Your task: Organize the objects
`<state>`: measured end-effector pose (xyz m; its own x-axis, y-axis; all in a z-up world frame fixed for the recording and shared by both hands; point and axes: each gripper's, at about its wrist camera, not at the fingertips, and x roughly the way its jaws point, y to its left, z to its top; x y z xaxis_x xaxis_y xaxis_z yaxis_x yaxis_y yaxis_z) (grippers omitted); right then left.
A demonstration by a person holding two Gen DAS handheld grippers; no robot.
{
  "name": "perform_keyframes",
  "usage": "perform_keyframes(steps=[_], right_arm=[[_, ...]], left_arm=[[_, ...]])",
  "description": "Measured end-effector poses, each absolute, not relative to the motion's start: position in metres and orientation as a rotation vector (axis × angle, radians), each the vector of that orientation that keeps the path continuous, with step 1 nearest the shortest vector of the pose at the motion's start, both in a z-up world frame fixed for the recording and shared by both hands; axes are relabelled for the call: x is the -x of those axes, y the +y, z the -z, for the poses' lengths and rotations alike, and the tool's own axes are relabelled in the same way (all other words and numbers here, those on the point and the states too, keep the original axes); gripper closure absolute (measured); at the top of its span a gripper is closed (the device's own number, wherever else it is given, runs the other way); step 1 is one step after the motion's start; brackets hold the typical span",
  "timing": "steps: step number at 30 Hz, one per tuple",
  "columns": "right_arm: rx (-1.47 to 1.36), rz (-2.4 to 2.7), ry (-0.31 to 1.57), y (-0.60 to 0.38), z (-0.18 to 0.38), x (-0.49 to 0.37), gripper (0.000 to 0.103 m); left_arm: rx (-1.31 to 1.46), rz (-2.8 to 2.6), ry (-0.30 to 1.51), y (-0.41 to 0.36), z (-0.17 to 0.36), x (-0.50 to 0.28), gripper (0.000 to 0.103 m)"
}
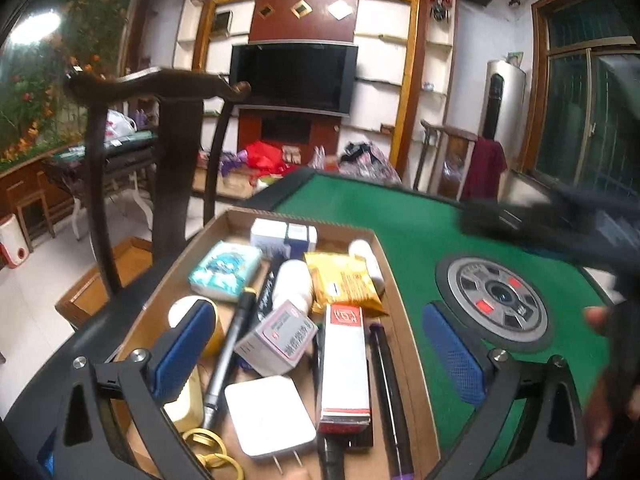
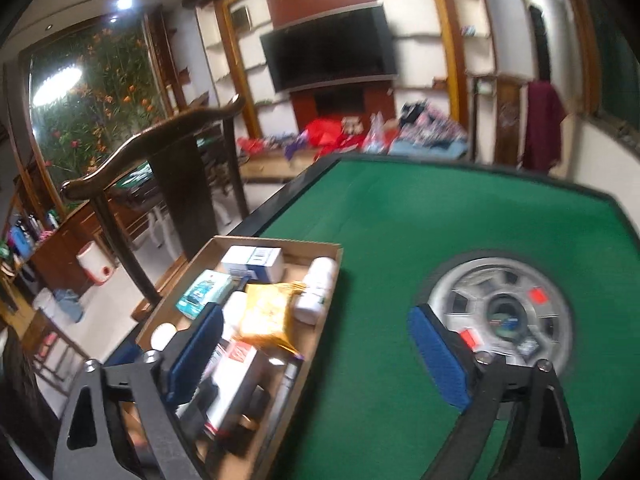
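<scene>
The cardboard tray (image 1: 394, 280) sits at the left edge of the green felt table (image 1: 380, 216), its long right wall running along the felt and its far left corner close to the table's dark rim. Inside it things lie packed: a white and red box (image 1: 345, 364) lengthwise near the right wall, a grey and white box (image 1: 276, 338) tilted against it, a white charger (image 1: 269, 416) with its prongs toward the camera, a metal pen-like rod (image 1: 230, 356), a yellow sachet (image 1: 344, 284), a white bottle (image 1: 295, 282), a teal tissue pack (image 1: 225, 270) and a blue and white box (image 1: 283, 237) at the far end. A dark rod (image 1: 390, 396) lies along the right wall, and yellow rings (image 1: 210, 446) show at the near left corner. The left gripper (image 1: 318, 354) stands wide with nothing between its blue pads; the left pad hangs over the tray's left side, the right pad over the felt just beyond the tray's right wall. The right gripper (image 2: 320, 354) is also spread wide and empty, one pad above the tray, the other above the round control dial (image 2: 504, 316) set in the table's middle. To the right of the tray the felt is bare up to the dial and the far rim. A dark wooden chair (image 1: 160, 128) stands just beyond the tray's left side, and a blurred dark shape crosses the upper right of the left wrist view.
</scene>
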<state>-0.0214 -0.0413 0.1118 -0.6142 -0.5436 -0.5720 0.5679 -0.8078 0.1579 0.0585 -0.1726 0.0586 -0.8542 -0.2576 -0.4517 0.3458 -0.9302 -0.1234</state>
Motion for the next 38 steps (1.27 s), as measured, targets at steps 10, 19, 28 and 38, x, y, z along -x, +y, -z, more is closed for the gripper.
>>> perform_keyframes(steps=[10, 19, 28, 38], right_arm=[[-0.652, 2.49, 0.036, 0.032, -0.094, -0.043, 0.0], [-0.63, 2.414, 0.062, 0.022, -0.088, -0.054, 0.0], [-0.608, 2.378, 0.175, 0.002, -0.079, -0.067, 0.0], [-0.625, 2.389, 0.149, 0.005, -0.077, -0.065, 0.0]], left_arm=[[-0.679, 2.65, 0.076, -0.159, -0.091, -0.088, 0.0], [-0.616, 2.583, -0.017, -0.155, -0.1, -0.117, 0.0], [-0.718, 2.609, 0.073, -0.167, -0.084, -0.109, 0.0], [-0.737, 2.668, 0.09, -0.164, -0.081, -0.115, 0.0]])
